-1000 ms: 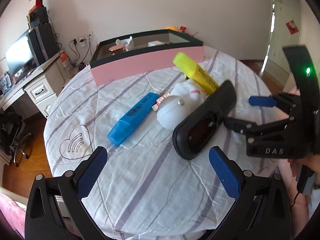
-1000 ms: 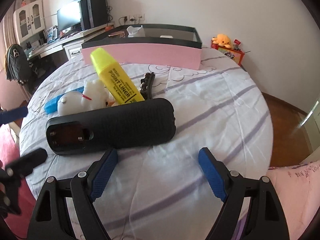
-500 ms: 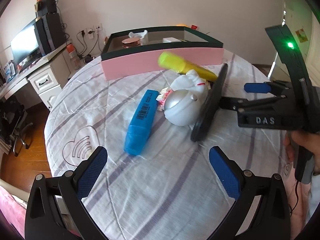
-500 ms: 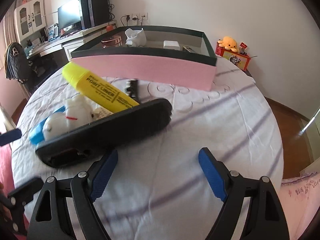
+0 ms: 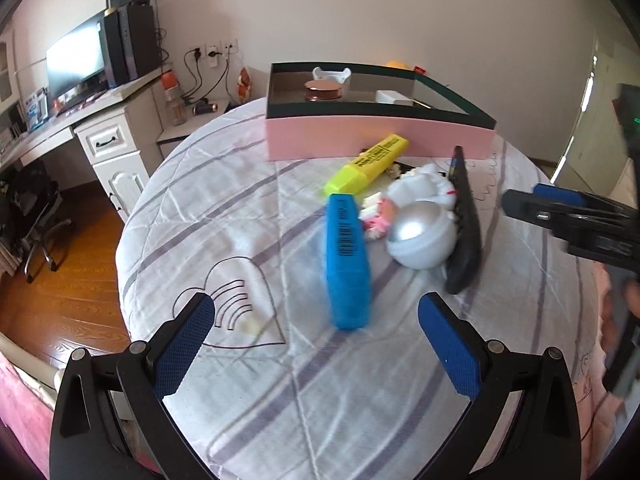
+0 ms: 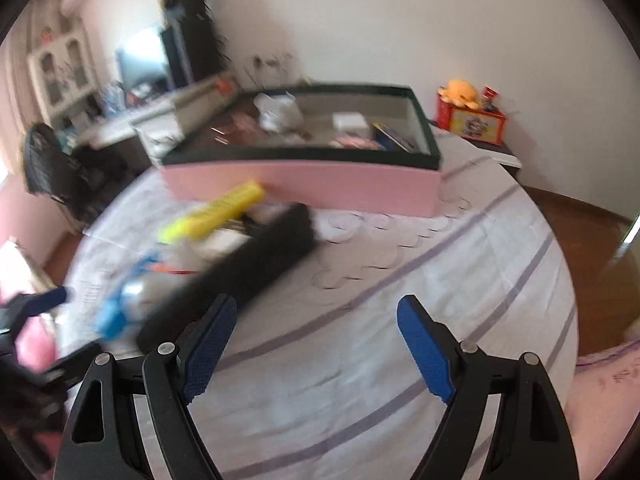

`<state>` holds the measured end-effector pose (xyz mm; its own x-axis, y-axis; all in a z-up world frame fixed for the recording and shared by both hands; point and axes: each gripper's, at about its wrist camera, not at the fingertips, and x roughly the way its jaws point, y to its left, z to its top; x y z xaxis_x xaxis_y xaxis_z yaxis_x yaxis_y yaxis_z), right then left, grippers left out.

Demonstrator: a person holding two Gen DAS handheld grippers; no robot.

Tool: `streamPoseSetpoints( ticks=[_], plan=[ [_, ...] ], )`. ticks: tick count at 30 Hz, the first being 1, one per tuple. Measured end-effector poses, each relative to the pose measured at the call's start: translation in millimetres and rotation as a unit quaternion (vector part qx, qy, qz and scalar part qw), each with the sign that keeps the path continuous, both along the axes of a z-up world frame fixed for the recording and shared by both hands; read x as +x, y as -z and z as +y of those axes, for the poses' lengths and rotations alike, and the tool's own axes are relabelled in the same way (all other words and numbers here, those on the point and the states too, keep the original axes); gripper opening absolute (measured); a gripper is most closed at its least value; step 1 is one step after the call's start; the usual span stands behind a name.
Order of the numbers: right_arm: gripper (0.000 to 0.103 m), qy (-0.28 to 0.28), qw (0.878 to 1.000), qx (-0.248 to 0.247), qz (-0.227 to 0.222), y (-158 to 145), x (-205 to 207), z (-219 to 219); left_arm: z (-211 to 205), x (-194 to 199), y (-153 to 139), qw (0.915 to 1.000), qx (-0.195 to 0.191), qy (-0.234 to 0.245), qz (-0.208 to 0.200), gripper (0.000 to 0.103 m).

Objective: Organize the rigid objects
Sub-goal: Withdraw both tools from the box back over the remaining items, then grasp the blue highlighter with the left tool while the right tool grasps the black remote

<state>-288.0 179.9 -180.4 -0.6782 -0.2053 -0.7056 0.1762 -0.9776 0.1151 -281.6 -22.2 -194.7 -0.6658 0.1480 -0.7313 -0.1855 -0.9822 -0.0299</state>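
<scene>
Left gripper (image 5: 316,340): held low over the near edge of a round table (image 5: 280,400), blue-padded fingers (image 5: 184,340) spread wide with nothing between them.

Right gripper (image 6: 316,348): also spread apart and empty, hovering above the striped tablecloth; in the left wrist view it shows as a dark shape at the far right, level with the pile.

Blue highlighter (image 5: 347,256): lies flat just ahead of the left gripper's open fingers, its length running away from them; barcode face up.

Yellow highlighter (image 5: 368,168): farther ahead, angled, its far end close to the pink wall of the box.

White round case (image 5: 422,236): ahead and right of the left gripper, touching a white figurine (image 5: 424,188) behind it and close beside the blue highlighter.

Black remote-style case (image 5: 464,224): long and dark, on edge against the right side of the white case; in the blurred right wrist view it sits just ahead and left of that gripper (image 6: 240,276).

Pink storage box (image 5: 376,140): dark-rimmed, open-topped, at the far side of the table beyond the pile, holding a copper-lidded jar (image 5: 324,90), a white holder (image 5: 331,75) and a white block (image 5: 394,98).

Small pink-and-white wrappers (image 5: 374,216): tucked between the blue highlighter and the white case.

Background: desk with monitor (image 5: 76,60) to the left gripper's far left.
</scene>
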Motion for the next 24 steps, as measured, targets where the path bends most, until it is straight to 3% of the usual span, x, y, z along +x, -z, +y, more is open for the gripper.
streamPoseSetpoints(
  ticks=[5, 12, 19, 24],
  plan=[
    [0.084, -0.029, 0.999, -0.028, 0.010, -14.3, 14.4, -29.6, -2.7, -0.4, 3.5, 1.0000, 0.000, -0.008, -0.005, 0.103],
    [0.084, -0.040, 0.999, 0.003, -0.016, 7.7, 17.7, -61.4, -8.2, 5.6, 2.6, 0.9998, -0.009, -0.016, -0.005, 0.103],
    [0.084, 0.021, 0.996, 0.087, -0.013, 15.1, 25.8, -33.1, -3.3, 1.5, 5.8, 0.9997, -0.014, -0.019, -0.007, 0.103],
    [0.084, 0.027, 0.998, 0.044, -0.025, 15.6, 20.0, -12.7, 5.0, -6.8, 11.2, 0.9991, -0.034, -0.025, -0.012, 0.103]
  ],
)
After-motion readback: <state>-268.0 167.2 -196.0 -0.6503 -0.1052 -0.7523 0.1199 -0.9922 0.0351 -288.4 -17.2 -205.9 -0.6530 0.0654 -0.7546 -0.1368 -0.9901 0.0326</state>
